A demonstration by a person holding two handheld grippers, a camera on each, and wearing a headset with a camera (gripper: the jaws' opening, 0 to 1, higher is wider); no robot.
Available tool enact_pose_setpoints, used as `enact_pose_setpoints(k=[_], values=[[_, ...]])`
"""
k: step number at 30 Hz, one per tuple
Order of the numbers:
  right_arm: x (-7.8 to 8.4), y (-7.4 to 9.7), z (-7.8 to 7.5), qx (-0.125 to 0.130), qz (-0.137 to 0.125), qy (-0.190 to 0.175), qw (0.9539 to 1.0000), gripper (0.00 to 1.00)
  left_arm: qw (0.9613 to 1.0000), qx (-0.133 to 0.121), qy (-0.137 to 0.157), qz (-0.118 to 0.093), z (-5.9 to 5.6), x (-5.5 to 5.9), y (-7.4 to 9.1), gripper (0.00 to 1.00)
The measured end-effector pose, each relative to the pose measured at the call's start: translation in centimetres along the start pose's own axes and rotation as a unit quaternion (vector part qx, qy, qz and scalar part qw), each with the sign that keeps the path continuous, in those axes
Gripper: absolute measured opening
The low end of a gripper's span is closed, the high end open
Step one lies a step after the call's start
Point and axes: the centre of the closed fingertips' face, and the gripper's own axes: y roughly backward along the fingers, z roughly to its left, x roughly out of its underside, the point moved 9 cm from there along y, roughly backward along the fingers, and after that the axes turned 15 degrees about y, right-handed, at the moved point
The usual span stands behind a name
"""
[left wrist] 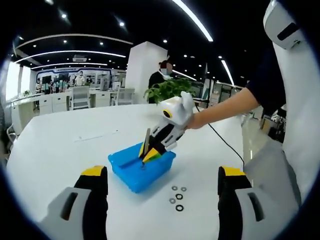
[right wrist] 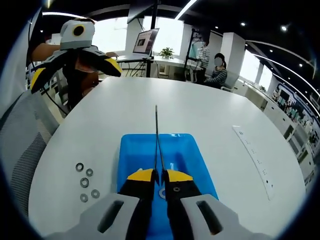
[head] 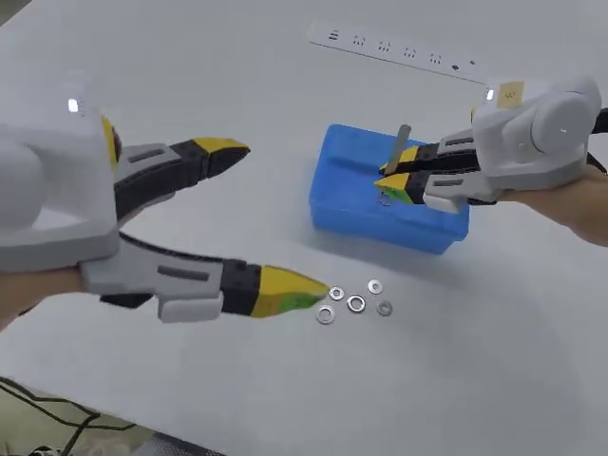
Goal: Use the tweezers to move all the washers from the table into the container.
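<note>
**Differences between views.** The head view showed a power strip at the far side of the table, beyond the container. The left gripper view showed the right gripper from the front, tilted down over the container's middle, with a person's bare forearm behind it. The right gripper view looked along the tweezers, seen edge-on as a thin line above the blue floor. It also showed the left gripper held high at the table's far left edge.

**Jaws.** The left gripper had its jaws wide apart, holding and touching nothing. Its lower yellow tip stood just beside the washers. The right gripper's jaws were drawn nearly together, clamped on the tweezers, whose grey end rose above them. In the right gripper view a small ring shape lay low between the jaws. It could not be determined whether this was a washer or whether it rested on the container floor.

**Task items.** Five washers lay in a loose cluster on the table, near the container's front wall and apart from it.
</note>
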Motion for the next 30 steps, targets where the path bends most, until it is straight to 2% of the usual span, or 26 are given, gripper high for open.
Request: enact_pose_setpoints(k=[3, 4, 5, 6, 7, 10, 11, 13, 14, 17, 21, 25, 30], values=[[-0.3, 0.2, 0.1, 0.0, 0.001, 0.005, 1.0, 0.09, 0.9977, -0.019, -0.056, 0.032, 1.4, -1.3, -2.4, 0.89], [-0.5, 0.3, 0.2, -0.001, 0.001, 0.007, 1.0, 0.09, 0.9957, -0.016, -0.085, 0.035, 1.7, -1.9, -3.5, 0.85], [-0.5, 0.4, 0.2, -0.001, 0.001, 0.009, 1.0, 0.09, 0.9947, -0.009, -0.097, 0.032, 1.8, -2.3, -4.4, 0.81], [-0.6, 0.5, 0.2, 0.0, 0.002, 0.01, 0.9999, 0.09, 0.9947, 0.003, -0.096, 0.037, 1.9, -2.5, -5.5, 0.78], [-0.6, 0.6, 0.2, 0.0, 0.003, 0.013, 0.9999, 0.09, 0.9946, 0.007, -0.096, 0.039, 1.9, -2.6, -5.9, 0.74], [-0.9, 1.0, 0.3, 0.0, 0.001, 0.016, 0.9999, 0.09, 0.9924, 0.057, -0.093, 0.057, 1.4, -2.9, -8.2, 0.65], [-1.0, 1.1, 0.4, -0.002, -0.001, 0.016, 0.9999, 0.09, 0.9904, 0.076, -0.094, 0.066, 1.2, -2.9, -9.0, 0.62], [-1.1, 1.3, 0.6, -0.005, -0.002, 0.024, 0.9997, 0.09, 0.986, 0.08, -0.129, 0.069, 1.2, -3.1, -10.1, 0.55], [-1.1, 1.4, 0.7, -0.008, 0.0, 0.027, 0.9996, 0.09, 0.9864, 0.078, -0.125, 0.073, 1.3, -3.2, -10.7, 0.54], [-0.8, 1.4, 0.7, -0.015, 0.005, 0.035, 0.9993, 0.09, 0.9861, 0.088, -0.118, 0.077, 1.5, -3.5, -11.6, 0.5], [-0.9, 1.3, 0.9, -0.018, 0.005, 0.039, 0.999, 0.09, 0.9839, 0.098, -0.128, 0.078, 1.7, -3.8, -11.9, 0.33], [-0.9, 1.2, 0.9, -0.022, 0.004, 0.036, 0.9991, 0.09, 0.9819, 0.113, -0.128, 0.082, 1.8, -4.1, -11.7, 0.27], [-1.0, 1.4, 1.0, -0.023, 0.004, 0.036, 0.9991, 0.09, 0.9752, 0.135, -0.143, 0.102, 1.7, -3.6, -11.4, 0.11]])
